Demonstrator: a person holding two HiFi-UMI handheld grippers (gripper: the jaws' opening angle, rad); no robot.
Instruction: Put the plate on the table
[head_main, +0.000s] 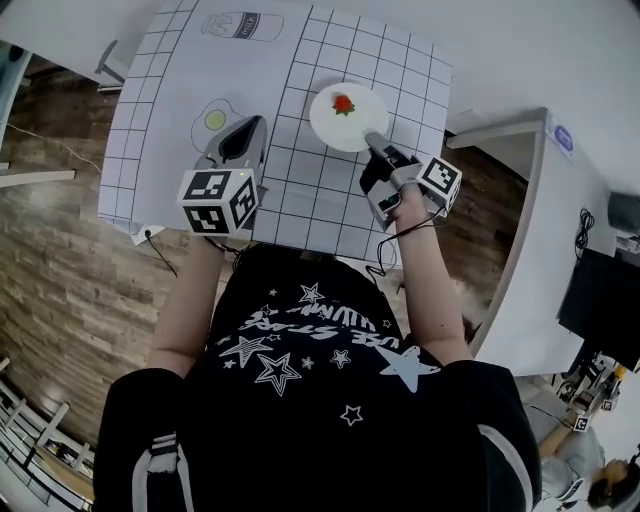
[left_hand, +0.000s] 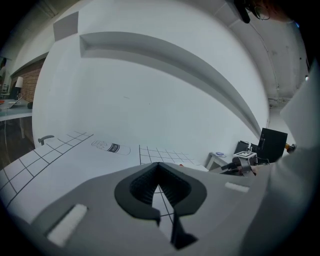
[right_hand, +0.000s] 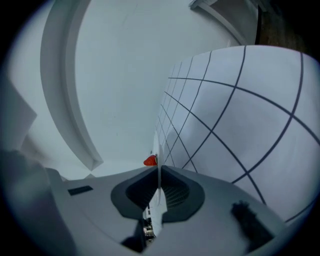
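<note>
A round white plate (head_main: 345, 120) with a small red piece (head_main: 343, 103) on it lies over the white gridded table (head_main: 310, 210), at its far right part. My right gripper (head_main: 373, 141) is shut on the plate's near rim. In the right gripper view the plate (right_hand: 159, 200) shows edge-on between the jaws of that gripper (right_hand: 158, 172), with the red piece (right_hand: 149, 161) just beyond. Whether the plate touches the table I cannot tell. My left gripper (head_main: 240, 138) hovers over the table's left half; its jaws (left_hand: 158, 167) are shut on nothing.
The table's mat carries a printed bottle (head_main: 243, 25) and a printed fried egg (head_main: 214, 120). A white desk (head_main: 530, 230) stands to the right, with a dark monitor (head_main: 600, 300) beyond it. Wooden floor (head_main: 60, 250) lies to the left.
</note>
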